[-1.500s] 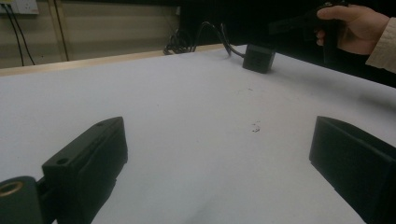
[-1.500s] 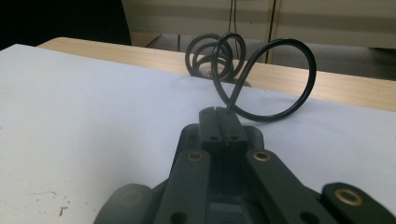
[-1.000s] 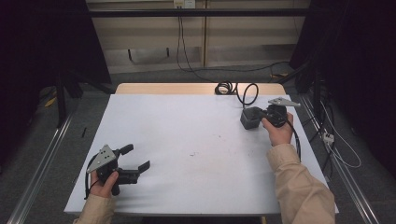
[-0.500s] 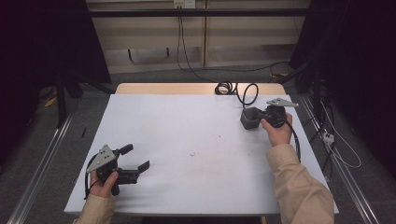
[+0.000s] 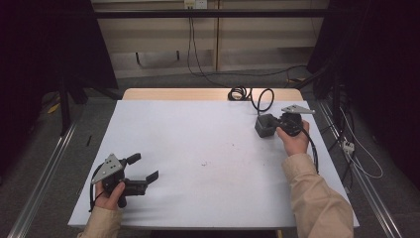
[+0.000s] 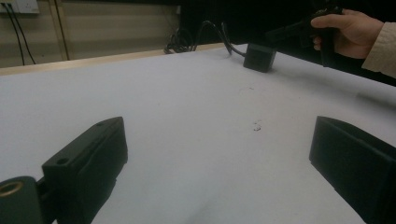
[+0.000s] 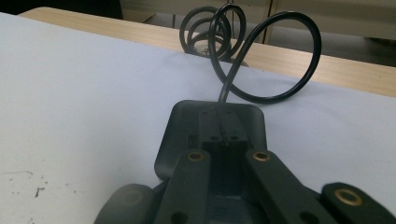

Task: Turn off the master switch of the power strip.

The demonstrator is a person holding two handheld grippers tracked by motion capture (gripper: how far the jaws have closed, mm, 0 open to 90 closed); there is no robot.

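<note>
My left gripper [image 5: 144, 166] rests near the front left corner of the white table [image 5: 208, 134], held by a hand. Its jaws [image 6: 219, 144] stand wide open over bare tabletop with nothing between them. At the far right my right gripper [image 5: 275, 124] points at a dark grey box [image 5: 264, 127]. In the right gripper view its two jaws [image 7: 223, 123] lie pressed together, their tips over the top of the grey box [image 7: 180, 126]. A black cable [image 7: 273, 60] loops up out of the box's far side. The left gripper view has the box [image 6: 259, 57] far off, with the right hand beside it.
The black cable [image 5: 261, 97] coils toward the table's back edge, where a strip of bare wood [image 5: 188, 94] runs. A few small dark marks [image 5: 205, 163] dot the middle of the tabletop. Metal rails [image 5: 44, 168] flank the table on both sides.
</note>
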